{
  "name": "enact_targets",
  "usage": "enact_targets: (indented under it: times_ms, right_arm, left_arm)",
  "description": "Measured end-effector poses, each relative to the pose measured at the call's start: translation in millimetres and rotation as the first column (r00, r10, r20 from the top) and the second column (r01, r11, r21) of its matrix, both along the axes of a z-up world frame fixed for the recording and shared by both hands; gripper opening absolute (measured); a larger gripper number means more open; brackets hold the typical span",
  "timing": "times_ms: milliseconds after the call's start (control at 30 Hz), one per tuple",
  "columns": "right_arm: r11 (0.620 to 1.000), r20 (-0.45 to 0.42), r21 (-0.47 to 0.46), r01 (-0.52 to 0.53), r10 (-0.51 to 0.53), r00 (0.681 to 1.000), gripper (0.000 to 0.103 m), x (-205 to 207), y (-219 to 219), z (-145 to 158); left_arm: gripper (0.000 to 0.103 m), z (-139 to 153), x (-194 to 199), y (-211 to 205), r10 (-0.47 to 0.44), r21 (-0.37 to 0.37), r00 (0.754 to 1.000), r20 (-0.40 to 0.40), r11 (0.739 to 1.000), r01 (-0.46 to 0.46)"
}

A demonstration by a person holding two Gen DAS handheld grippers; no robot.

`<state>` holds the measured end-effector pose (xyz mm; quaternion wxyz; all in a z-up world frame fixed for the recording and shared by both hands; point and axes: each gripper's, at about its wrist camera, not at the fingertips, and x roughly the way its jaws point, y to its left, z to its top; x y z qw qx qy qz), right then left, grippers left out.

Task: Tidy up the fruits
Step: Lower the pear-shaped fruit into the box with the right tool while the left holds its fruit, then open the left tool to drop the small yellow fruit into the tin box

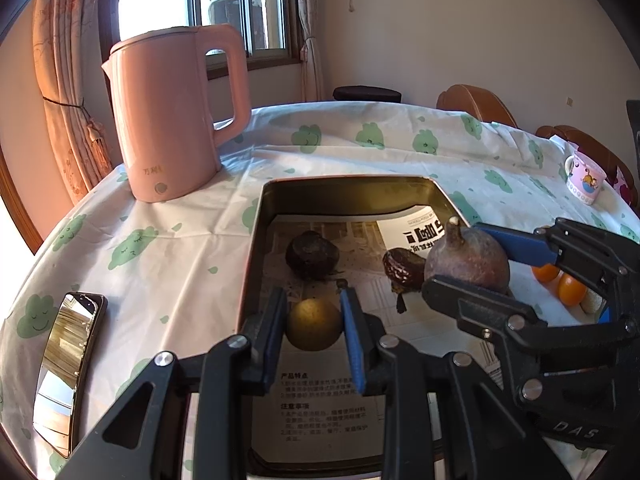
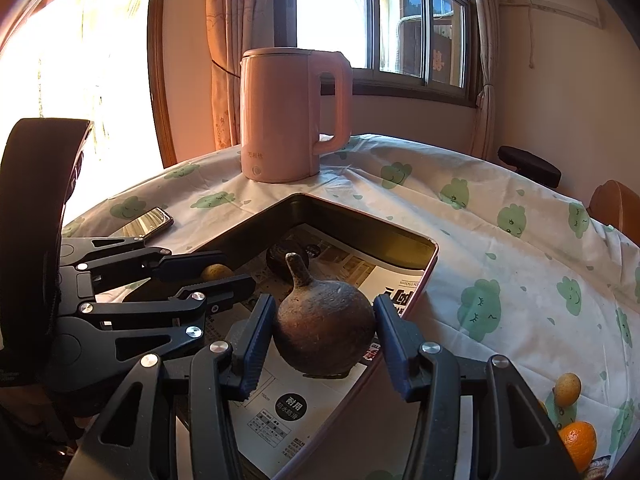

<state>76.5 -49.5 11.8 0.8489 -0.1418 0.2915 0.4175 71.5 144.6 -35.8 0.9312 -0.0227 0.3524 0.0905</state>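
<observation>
An open metal tin (image 1: 256, 240) lined with printed paper lies on the tablecloth. My left gripper (image 1: 313, 306) is shut on a small round yellow-green fruit (image 1: 314, 328) low over the tin's near end. It also shows in the right wrist view, where the left gripper (image 2: 229, 270) pinches the yellow fruit (image 2: 216, 272). My right gripper (image 2: 323, 301) is shut on a brown pear-shaped fruit (image 2: 324, 332) with its stalk up, at the tin's (image 2: 360, 220) right side, on or just above the paper. A dark round fruit (image 1: 312, 256) and a wrinkled brown one (image 1: 402, 270) lie inside.
A pink kettle (image 1: 172, 120) stands behind the tin at the left. A phone (image 1: 68, 372) lies left of the tin. Oranges (image 2: 578, 444) and a small yellow fruit (image 2: 567, 389) sit on the cloth to the right. A patterned mug (image 1: 584, 176) and chair backs are at the far right.
</observation>
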Motion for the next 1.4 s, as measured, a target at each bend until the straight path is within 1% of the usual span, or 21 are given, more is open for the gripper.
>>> enact_targets:
  times_ms: [633, 800, 900, 1000, 1167, 1200, 1267, 1300, 1333, 1367, 1400]
  right_arm:
    - [1.0, -0.018, 0.001, -0.002, 0.002, 1.0, 0.053, 3.3, -0.4, -2.8]
    - [1.0, -0.015, 0.002, 0.0, 0.0, 1.0, 0.054, 2.6, -0.5, -2.6]
    - [1.0, -0.014, 0.016, 0.006, -0.006, 1.0, 0.058, 3.1, -3.1, -1.7]
    - [0.999, -0.012, 0.031, 0.013, -0.013, 1.0, 0.06, 3.7, -6.1, -0.4]
    - [0.999, 0.001, 0.045, 0.028, -0.028, 1.0, 0.062, 1.8, -9.9, 2.6]
    - [0.998, 0.003, 0.049, 0.03, -0.03, 1.0, 0.063, 0.9, -11.4, 3.6]
    - [0.997, 0.006, 0.061, 0.037, -0.038, 0.999, 0.064, -0.4, -15.5, 6.9]
    - [0.997, 0.01, 0.065, 0.045, -0.045, 0.999, 0.065, -1.0, -18.1, 9.2]
    - [0.996, 0.018, 0.07, 0.052, -0.053, 0.998, 0.067, -2.2, -21.5, 11.9]
    - [0.996, 0.028, 0.074, 0.057, -0.059, 0.998, 0.068, -3.8, -25.4, 15.4]
    - [0.995, 0.036, 0.079, 0.06, -0.063, 0.997, 0.069, -5.7, -30.2, 18.6]
  left_arm:
    - [0.03, -0.1, -0.3, -1.0, 0.006, 0.009, 1.0, 0.001, 1.0, -0.006]
    - [0.03, 1.1, -2.2, -0.7, 0.011, 0.016, 1.0, 0.013, 1.0, -0.011]
    - [0.035, 3.3, -5.0, 0.9, 0.011, 0.009, 0.999, 0.03, 1.0, -0.011]
    - [0.045, 4.4, -6.2, 1.8, 0.021, 0.01, 0.999, 0.039, 1.0, -0.021]
    - [0.049, 7.1, -9.6, 2.2, 0.014, 0.002, 0.998, 0.063, 1.0, -0.014]
    - [0.051, 8.1, -11.5, 1.7, 0.012, -0.005, 0.997, 0.072, 1.0, -0.012]
    - [0.057, 9.9, -14.9, 1.9, 0.007, -0.027, 0.996, 0.09, 1.0, -0.005]
    - [0.062, 10.8, -16.6, 1.0, 0.005, -0.038, 0.995, 0.097, 0.999, -0.002]
    - [0.068, 11.6, -18.4, -0.3, 0.006, -0.045, 0.994, 0.105, 0.999, -0.001]
    - [0.072, 12.7, -20.4, -2.5, 0.009, -0.044, 0.993, 0.115, 0.999, -0.004]
    - [0.08, 14.1, -22.5, -5.6, 0.011, -0.04, 0.992, 0.126, 0.999, -0.006]
